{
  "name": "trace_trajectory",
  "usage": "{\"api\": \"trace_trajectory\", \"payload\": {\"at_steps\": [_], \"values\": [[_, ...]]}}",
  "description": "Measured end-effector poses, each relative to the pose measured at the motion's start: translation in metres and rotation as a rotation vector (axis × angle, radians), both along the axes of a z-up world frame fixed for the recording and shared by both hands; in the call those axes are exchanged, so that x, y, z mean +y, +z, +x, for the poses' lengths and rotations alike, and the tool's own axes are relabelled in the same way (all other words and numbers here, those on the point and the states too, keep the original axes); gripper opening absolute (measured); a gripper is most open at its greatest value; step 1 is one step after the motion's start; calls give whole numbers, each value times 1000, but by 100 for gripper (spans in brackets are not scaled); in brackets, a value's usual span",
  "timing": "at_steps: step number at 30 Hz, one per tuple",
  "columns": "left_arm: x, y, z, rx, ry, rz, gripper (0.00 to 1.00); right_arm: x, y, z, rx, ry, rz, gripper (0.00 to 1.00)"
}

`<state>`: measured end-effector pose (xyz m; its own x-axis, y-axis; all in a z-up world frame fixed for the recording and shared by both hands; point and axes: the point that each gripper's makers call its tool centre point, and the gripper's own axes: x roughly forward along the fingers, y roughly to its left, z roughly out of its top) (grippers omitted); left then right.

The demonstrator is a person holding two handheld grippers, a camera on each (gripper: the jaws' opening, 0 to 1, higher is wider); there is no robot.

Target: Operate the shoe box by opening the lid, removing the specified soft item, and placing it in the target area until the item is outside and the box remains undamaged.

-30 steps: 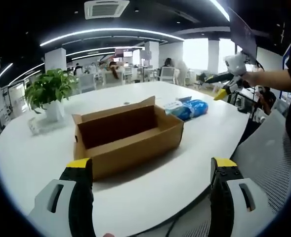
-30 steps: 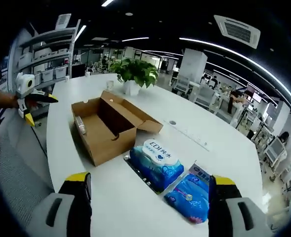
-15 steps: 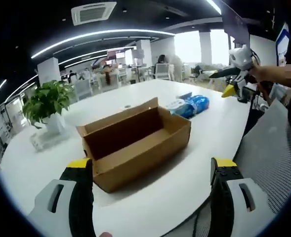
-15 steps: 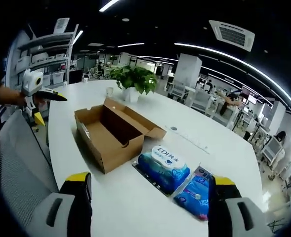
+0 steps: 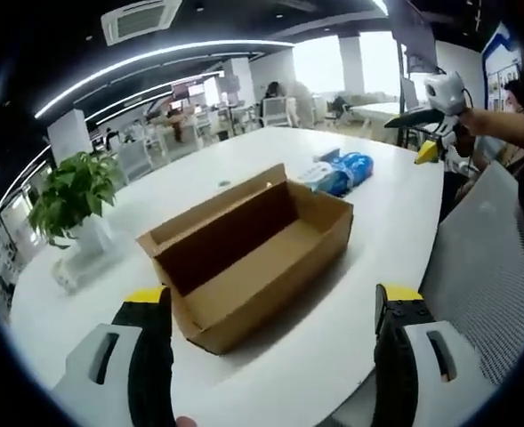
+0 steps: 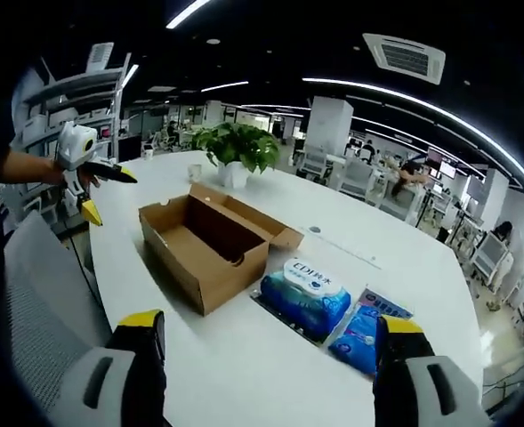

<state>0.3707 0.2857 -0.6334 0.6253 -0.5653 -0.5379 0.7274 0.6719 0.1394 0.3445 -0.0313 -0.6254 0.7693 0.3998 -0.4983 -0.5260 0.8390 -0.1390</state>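
Shoe box (image 5: 253, 258) brown cardboard, lid flipped open, inside bare, left tongs (image 5: 275, 356) and right tongs (image 6: 270, 365) both wide, holding nothing

My left gripper (image 5: 272, 334) has two black jaws capped with yellow tips, each seated in a pale grey moulded shell with a slot-shaped cut-out. My right gripper (image 6: 271, 342) is built the same: black jaws, yellow caps, grey shells. Seen off to the side in the other's view, each tool shows a white body above dark jaws with a yellow tip. My hand (image 6: 73, 175) wraps one.
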Motion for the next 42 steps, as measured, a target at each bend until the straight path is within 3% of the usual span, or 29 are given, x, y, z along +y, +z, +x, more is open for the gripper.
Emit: {"api": "trace_trajectory", "payload": {"at_steps": [8, 19, 25, 34, 42], "values": [[-5, 4, 18, 42, -82, 67, 88, 7, -4, -19, 0, 2, 22, 98], [-11, 3, 42, 18, -199, 204, 85, 11, -5, -40, -17, 1, 47, 99], [-13, 0, 52, 45, -246, 235, 77, 12, -6, -48, -30, -3, 43, 99], [-22, -7, 68, 81, -285, 251, 73, 13, -11, -60, -43, -73, 110, 99], [-14, -19, 84, 88, -369, 379, 67, 13, -9, -60, -80, -122, 139, 99]]}}
